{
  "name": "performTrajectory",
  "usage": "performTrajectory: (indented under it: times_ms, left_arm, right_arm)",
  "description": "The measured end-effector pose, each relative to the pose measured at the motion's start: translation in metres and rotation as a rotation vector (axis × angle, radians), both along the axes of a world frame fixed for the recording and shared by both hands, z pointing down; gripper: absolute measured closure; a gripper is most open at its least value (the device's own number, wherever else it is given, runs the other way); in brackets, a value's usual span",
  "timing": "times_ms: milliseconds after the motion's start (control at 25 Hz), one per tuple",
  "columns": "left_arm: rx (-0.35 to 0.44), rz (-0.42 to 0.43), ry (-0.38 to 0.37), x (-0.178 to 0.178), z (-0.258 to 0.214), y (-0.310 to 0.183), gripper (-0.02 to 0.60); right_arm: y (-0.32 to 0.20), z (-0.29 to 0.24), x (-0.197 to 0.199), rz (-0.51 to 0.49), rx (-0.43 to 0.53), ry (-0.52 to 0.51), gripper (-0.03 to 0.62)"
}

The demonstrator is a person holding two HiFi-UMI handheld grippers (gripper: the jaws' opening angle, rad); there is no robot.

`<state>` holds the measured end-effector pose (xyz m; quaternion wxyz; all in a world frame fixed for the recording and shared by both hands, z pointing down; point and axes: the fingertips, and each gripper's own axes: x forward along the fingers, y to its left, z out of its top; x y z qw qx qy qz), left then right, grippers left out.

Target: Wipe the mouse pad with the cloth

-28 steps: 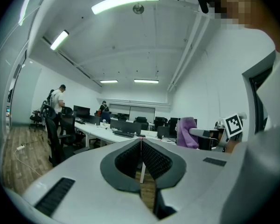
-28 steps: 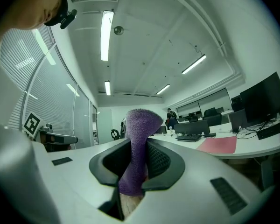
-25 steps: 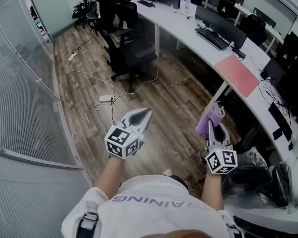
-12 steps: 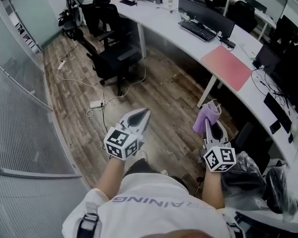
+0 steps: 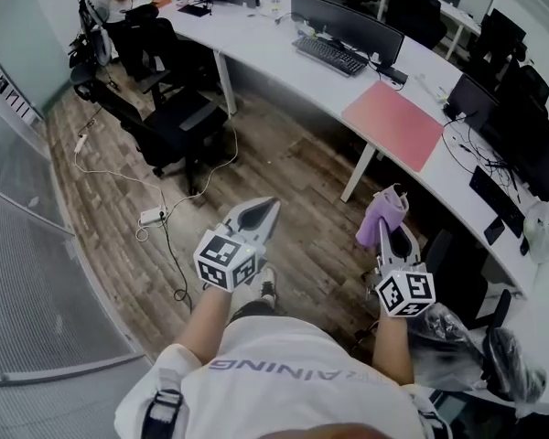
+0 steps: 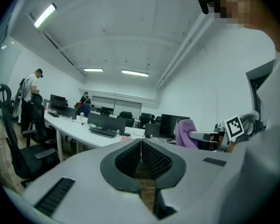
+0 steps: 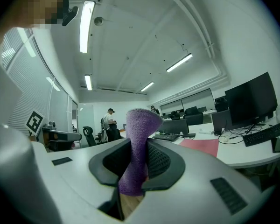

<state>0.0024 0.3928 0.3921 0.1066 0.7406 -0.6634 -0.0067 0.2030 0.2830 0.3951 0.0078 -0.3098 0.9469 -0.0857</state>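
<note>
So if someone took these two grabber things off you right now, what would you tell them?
Left gripper: shut, empty, held in the air above the wooden floor.
Right gripper: shut on the purple cloth, which sticks up out of its jaws.
Pink mouse pad: lies flat on the white desk, ahead and to the right; nothing touches it.
Done: the cloth is in hand.
Left: step up to the desk, bring the cloth down and wipe the pad.
</note>
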Motion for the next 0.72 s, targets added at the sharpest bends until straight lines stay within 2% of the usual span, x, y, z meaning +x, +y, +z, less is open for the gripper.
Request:
performTrajectory:
  times_ms: [360,720]
  left_arm:
    - [0.003,0.093,0.017,-0.078,-0.001,-0.105,0.551]
    - [0.006,0.137,0.057,-0.164,0.009,-0.17,0.551]
  right_arm:
    - [-0.09,-0.009,-0.059,0.125,0.0,0.024,0.5]
    - [-0.15,-0.01,-0.128,0.201,0.003,0.028,0.5]
